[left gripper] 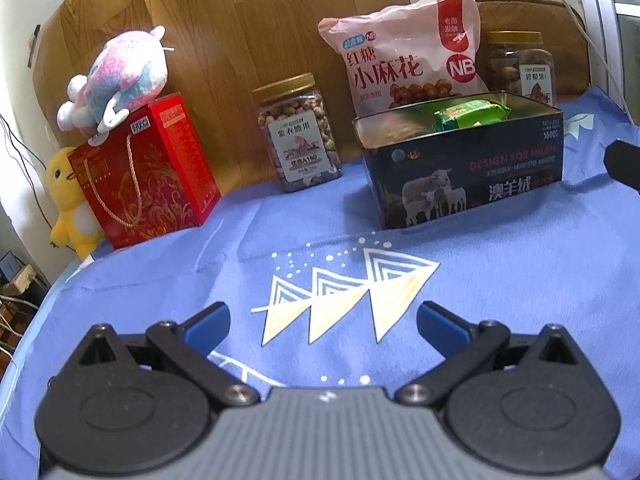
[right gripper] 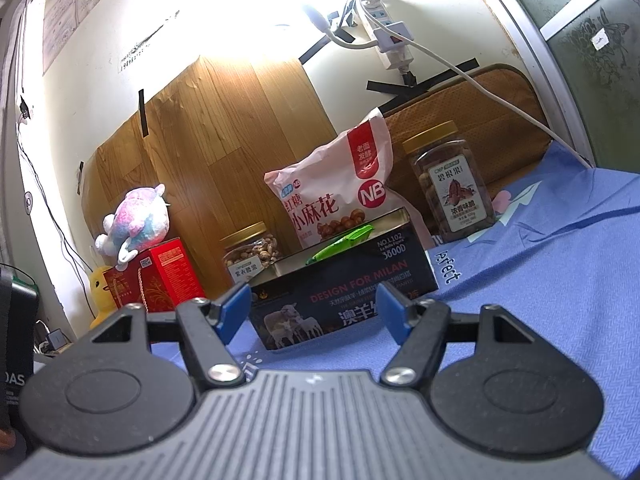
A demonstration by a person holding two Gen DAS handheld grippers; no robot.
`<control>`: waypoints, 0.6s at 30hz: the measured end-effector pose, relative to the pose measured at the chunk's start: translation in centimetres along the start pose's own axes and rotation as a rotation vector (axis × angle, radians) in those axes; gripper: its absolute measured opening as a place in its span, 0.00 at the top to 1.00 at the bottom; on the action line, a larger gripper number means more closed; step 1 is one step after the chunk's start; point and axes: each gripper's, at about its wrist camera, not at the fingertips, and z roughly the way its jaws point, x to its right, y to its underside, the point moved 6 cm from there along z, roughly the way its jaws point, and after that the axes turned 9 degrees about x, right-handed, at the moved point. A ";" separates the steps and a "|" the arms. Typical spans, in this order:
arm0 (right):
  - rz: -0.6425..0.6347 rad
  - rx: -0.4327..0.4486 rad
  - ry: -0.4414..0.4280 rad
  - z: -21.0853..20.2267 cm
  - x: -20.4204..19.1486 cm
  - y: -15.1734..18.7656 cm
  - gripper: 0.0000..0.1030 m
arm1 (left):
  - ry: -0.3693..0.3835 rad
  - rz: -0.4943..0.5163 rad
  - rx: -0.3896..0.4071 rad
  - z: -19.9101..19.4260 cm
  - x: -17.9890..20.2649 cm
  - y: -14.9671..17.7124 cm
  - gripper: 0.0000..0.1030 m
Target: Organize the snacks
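Note:
A dark tin box [left gripper: 472, 172] with sheep printed on it stands open on the blue cloth [left gripper: 160, 292]; it also shows in the right wrist view [right gripper: 344, 296]. A green snack packet [left gripper: 472, 114] lies inside it and pokes above the rim in the right wrist view [right gripper: 344, 245]. A pink snack bag [left gripper: 408, 52] leans behind the box. My left gripper [left gripper: 323, 326] is open and empty, well in front of the box. My right gripper [right gripper: 314, 312] is open and empty, close in front of the box.
A nut jar [left gripper: 298, 134] stands left of the box and a second jar [right gripper: 454, 184] stands behind it to the right. A red gift box [left gripper: 148, 172] with a plush toy [left gripper: 120, 76] on top stands at the left, a yellow plush duck [left gripper: 66, 204] beside it.

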 end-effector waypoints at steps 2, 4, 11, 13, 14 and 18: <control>0.000 0.000 0.000 0.0 0.0 0.0 0.30 | -0.004 0.000 -0.007 0.2 -0.1 0.1 0.00; 0.000 0.000 0.000 0.0 0.0 0.0 0.30 | -0.004 0.000 -0.011 0.2 -0.1 0.2 0.00; 0.000 0.001 0.001 0.0 0.0 0.0 0.30 | -0.013 0.007 -0.015 0.3 0.0 0.3 0.00; 0.000 0.000 0.000 0.0 0.0 0.0 0.30 | -0.014 0.007 -0.016 0.3 0.0 0.3 0.00; 0.000 0.001 0.000 0.0 0.0 0.0 0.30 | -0.014 0.008 -0.016 0.3 0.0 0.3 0.00; 0.001 0.001 0.000 0.0 0.0 0.0 0.30 | -0.016 0.012 -0.014 0.3 0.1 0.3 0.00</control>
